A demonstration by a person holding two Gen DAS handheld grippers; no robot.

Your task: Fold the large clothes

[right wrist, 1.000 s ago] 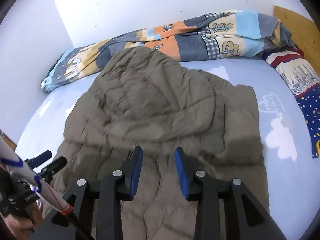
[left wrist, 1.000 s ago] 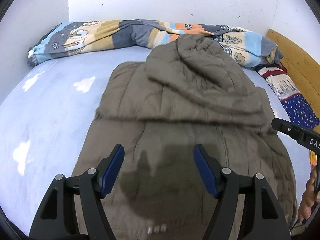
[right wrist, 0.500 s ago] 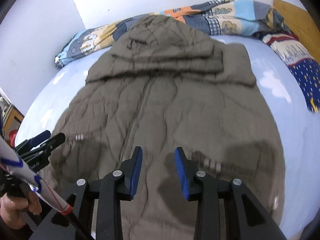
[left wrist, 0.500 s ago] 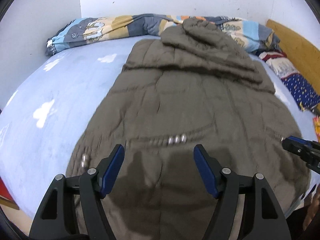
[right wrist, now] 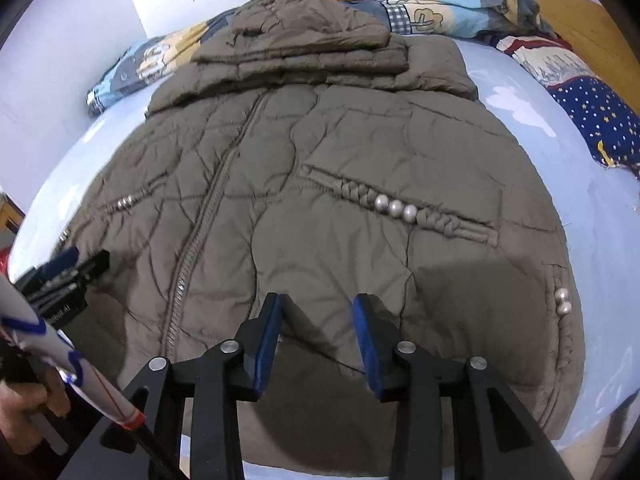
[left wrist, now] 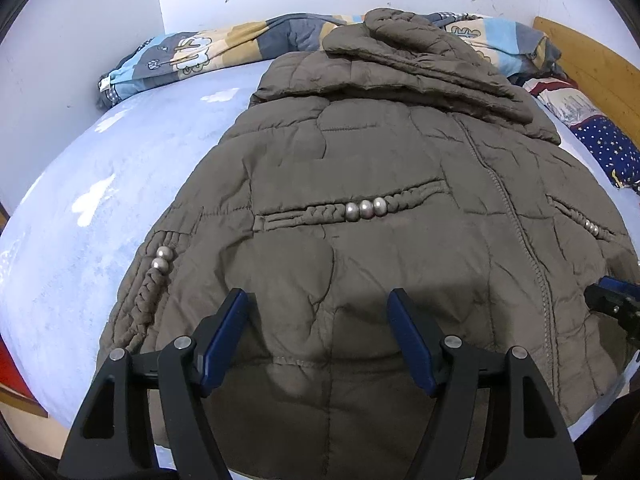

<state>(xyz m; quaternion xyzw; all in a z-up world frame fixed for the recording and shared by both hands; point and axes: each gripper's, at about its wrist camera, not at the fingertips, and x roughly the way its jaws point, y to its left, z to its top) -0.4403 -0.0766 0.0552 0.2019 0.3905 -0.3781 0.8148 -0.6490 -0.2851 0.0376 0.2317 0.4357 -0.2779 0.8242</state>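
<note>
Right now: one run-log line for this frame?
jacket: flat on bed, unfolded | left gripper: open, empty | right gripper: opening, empty

1 brown padded coat, 1 patterned quilt, 1 starred pillow, 1 bed, 2 claws: left claw, right claw.

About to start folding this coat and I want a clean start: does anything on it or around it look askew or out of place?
Nothing stands out. The brown padded coat lies spread front-up on the blue sheet, zipper closed, hood folded flat at the top. Only the rumpled patterned quilt under the hood looks untidy.
</note>
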